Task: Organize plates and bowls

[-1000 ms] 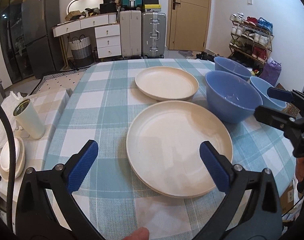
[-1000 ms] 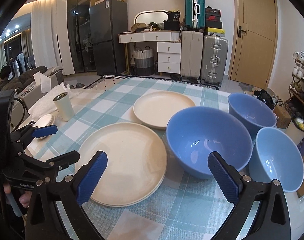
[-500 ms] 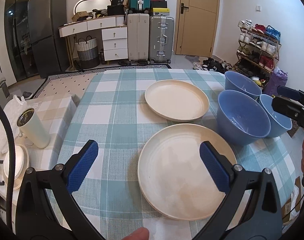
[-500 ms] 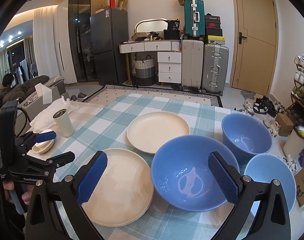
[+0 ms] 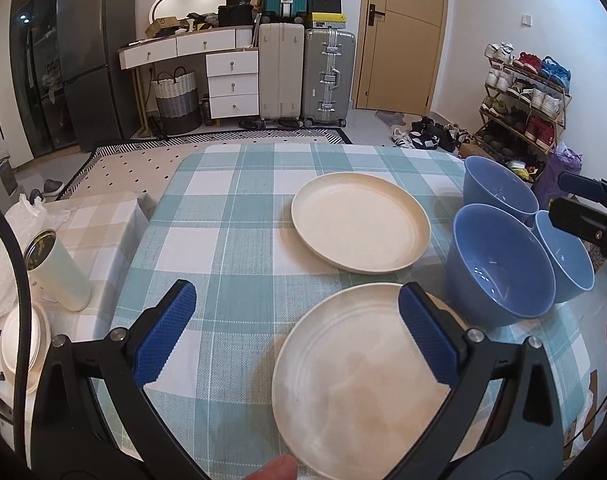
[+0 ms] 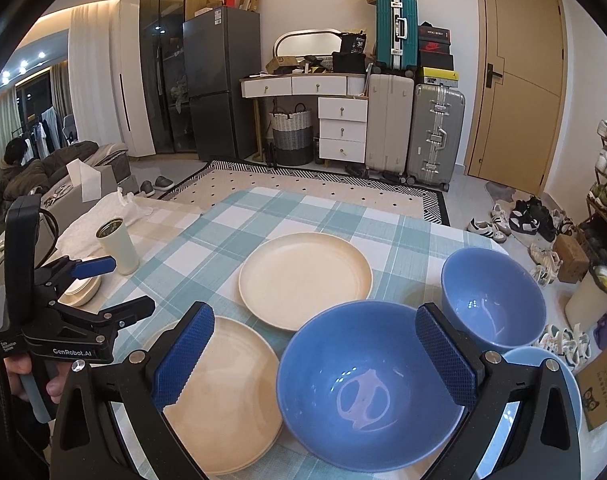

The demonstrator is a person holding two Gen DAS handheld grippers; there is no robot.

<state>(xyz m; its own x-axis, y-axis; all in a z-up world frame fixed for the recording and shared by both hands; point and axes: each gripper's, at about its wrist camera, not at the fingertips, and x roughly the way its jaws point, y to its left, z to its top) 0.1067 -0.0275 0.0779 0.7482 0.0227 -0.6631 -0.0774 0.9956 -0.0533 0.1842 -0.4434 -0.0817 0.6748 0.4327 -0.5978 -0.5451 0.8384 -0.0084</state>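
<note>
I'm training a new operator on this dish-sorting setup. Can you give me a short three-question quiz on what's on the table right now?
1. True or false: the left claw is shut on a plate.
2. How many blue bowls stand on the checked tablecloth?
3. Multiple choice: the near cream plate appears to be
A. a single plate
B. the top of a small stack
C. upside down

Key
1. False: both claws, including the right claw, are open and hold nothing.
2. Three: the big bowl, the far bowl and the pale bowl.
3. B: layered rims show at its edge; the far plate lies alone.
</note>
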